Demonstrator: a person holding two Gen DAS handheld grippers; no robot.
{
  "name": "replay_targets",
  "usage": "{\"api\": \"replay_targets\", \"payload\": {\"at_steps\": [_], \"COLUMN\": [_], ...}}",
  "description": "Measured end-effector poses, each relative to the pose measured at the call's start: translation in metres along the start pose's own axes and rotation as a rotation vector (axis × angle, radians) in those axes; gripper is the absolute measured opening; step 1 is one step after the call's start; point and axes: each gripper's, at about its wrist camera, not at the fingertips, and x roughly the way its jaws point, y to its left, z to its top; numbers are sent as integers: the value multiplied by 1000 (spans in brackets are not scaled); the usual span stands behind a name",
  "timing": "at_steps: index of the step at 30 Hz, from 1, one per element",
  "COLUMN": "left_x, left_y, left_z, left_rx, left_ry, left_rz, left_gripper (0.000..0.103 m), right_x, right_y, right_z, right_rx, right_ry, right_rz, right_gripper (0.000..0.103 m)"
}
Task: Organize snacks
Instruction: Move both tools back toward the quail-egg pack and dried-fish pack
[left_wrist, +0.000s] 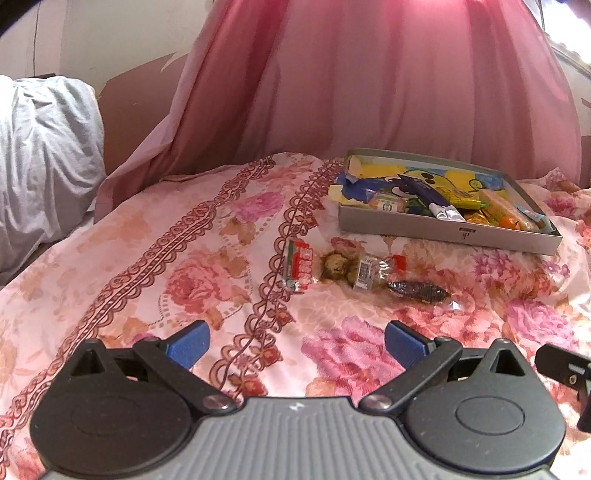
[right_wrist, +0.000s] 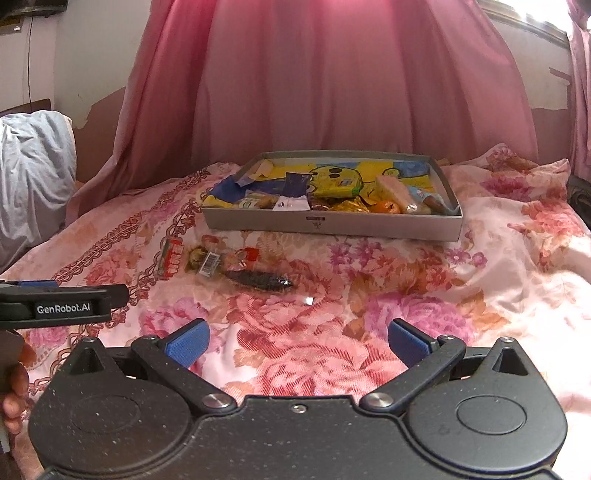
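A shallow grey box (left_wrist: 443, 230) (right_wrist: 332, 225) with a yellow cartoon lining lies on the floral bedspread and holds several wrapped snacks. In front of it, loose on the bed, lie a red-and-white packet (left_wrist: 298, 267) (right_wrist: 171, 257), a clear bag of greenish-brown pieces with a barcode label (left_wrist: 360, 271) (right_wrist: 208, 263), and a dark scaly pack (left_wrist: 419, 291) (right_wrist: 260, 280). My left gripper (left_wrist: 297, 343) hovers open, short of these loose snacks, nothing between its blue pads. My right gripper (right_wrist: 299, 343) is open too, empty, facing the box from farther back.
Pink curtains (left_wrist: 369, 74) hang behind the bed. A pale grey bundle of cloth (left_wrist: 40, 147) sits at the left. The left gripper's black body (right_wrist: 59, 304), held by a hand (right_wrist: 14, 384), shows at the left edge of the right wrist view.
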Motion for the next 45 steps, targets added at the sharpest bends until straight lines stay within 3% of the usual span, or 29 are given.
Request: {"api": "replay_targets", "payload": {"at_steps": [6, 10, 18, 23, 33, 39, 42, 45], "left_x": [19, 38, 81, 105, 161, 187, 194, 195], "left_y": [-3, 2, 0, 3, 7, -1, -5, -7], "left_z": [15, 30, 50, 66, 88, 86, 85, 85], "left_rx": [22, 11, 63, 87, 102, 153, 159, 148], "left_ry": [-9, 10, 45, 31, 76, 110, 128, 128], "left_rz": [-4, -61, -55, -79, -164, -217, -254, -258], "left_gripper": [103, 102, 102, 103, 103, 102, 102, 102], "right_x": [14, 36, 82, 109, 159, 188, 193, 190], "right_y": [5, 8, 14, 26, 42, 29, 19, 18], "right_z": [17, 15, 1, -5, -2, 18, 23, 25], "right_rx": [-193, -357, -482, -593, -626, -480, -409, -414], "right_ry": [-46, -87, -123, -143, -70, 10, 50, 76], "right_rz": [46, 52, 31, 21, 105, 209, 279, 292], "right_gripper": [102, 102, 102, 95, 89, 92, 82, 70]}}
